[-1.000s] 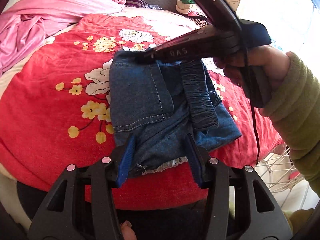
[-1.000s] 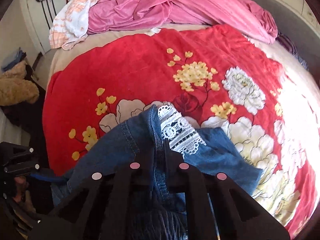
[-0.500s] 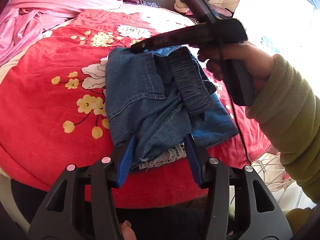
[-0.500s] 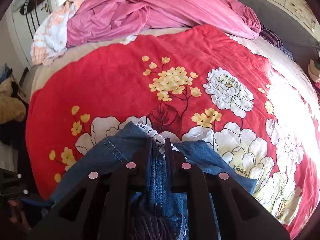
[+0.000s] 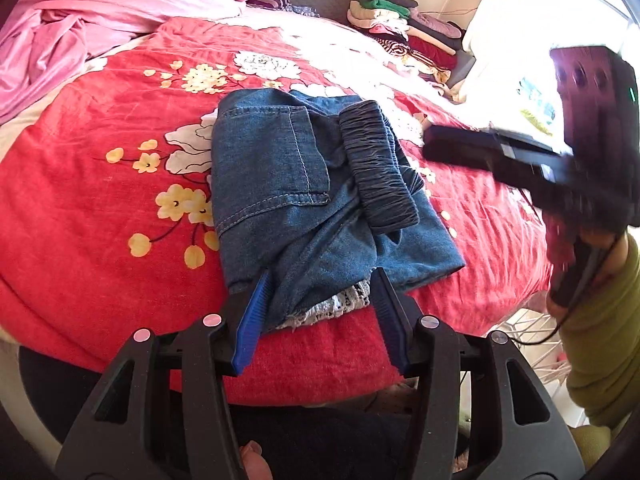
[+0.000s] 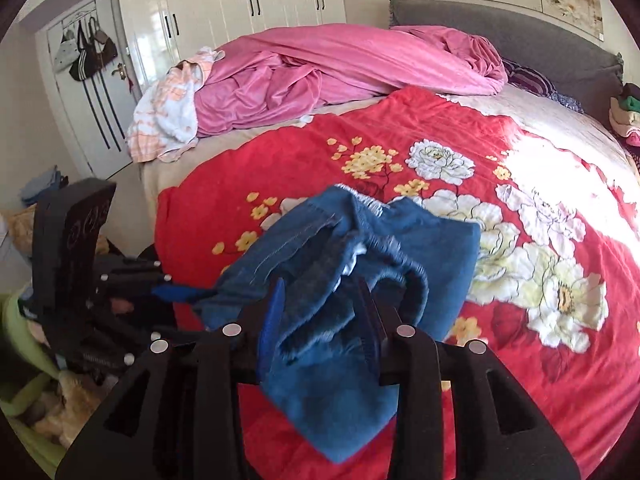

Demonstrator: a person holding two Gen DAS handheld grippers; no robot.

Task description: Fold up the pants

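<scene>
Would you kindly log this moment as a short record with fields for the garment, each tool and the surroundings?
garment: denim pants, folded into a compact bundle on the red floral blanket
waistband: dark elastic waistband lies on top
hem: white lace trim peeks out at the near edge
left tool: open, fingers either side of the near edge
right tool: open, denim between its fingers
background: pink duvet; stacked clothes

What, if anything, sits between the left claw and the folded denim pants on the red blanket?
Nothing visible. The left claw is open, its blue pads straddling the near lace-trimmed edge of the pants on the red blanket.
</scene>
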